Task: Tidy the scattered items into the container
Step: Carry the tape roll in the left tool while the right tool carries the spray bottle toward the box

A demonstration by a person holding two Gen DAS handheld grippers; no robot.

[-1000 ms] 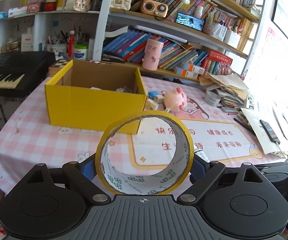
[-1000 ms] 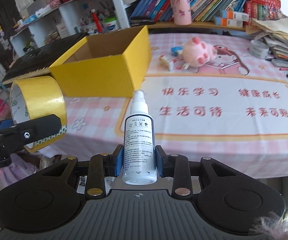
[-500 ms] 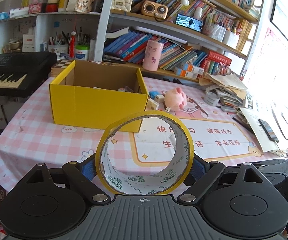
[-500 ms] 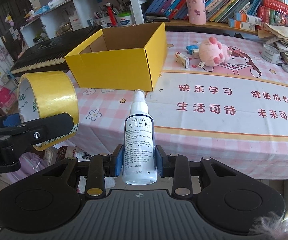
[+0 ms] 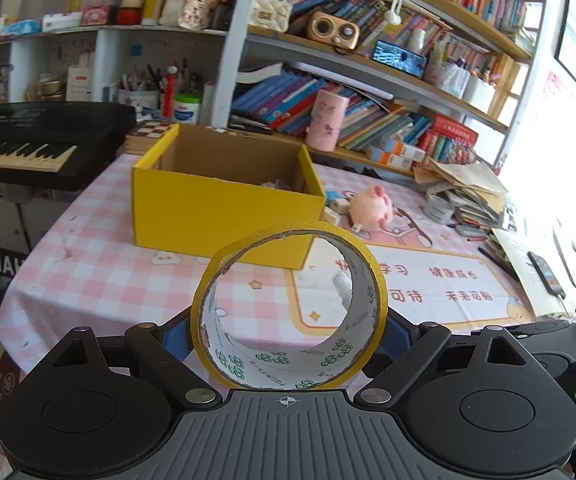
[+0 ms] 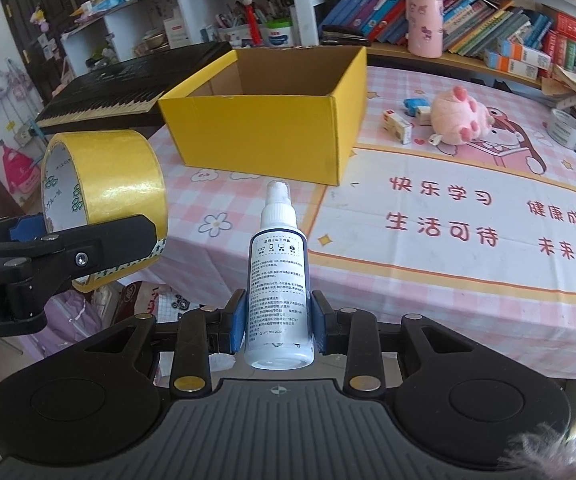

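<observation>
My left gripper [image 5: 288, 330] is shut on a wide roll of yellow tape [image 5: 224, 268], held on edge in front of the table. From the right wrist the same tape roll [image 6: 120, 176] shows at the left, clamped by a black finger [image 6: 88, 248]. A white spray bottle [image 6: 278, 280] stands upright in my right gripper [image 6: 278, 320], whose blue pads press its sides. The open yellow cardboard box [image 5: 224, 216] [image 6: 264, 136] sits on the pink checked table ahead of both grippers, with a few small items inside.
A pink plush pig [image 6: 462, 116], small boxes [image 6: 398, 126] and a grey tape roll [image 6: 564, 128] lie right of the box. A black keyboard [image 5: 28, 136] stands left of the table. Bookshelves [image 5: 368, 80] line the back, and papers pile up at the right edge [image 5: 468, 188].
Both grippers have drifted sideways and a little back from the table while keeping their loads. The box now sits more to the right in the left wrist view and more central in the right wrist view.
</observation>
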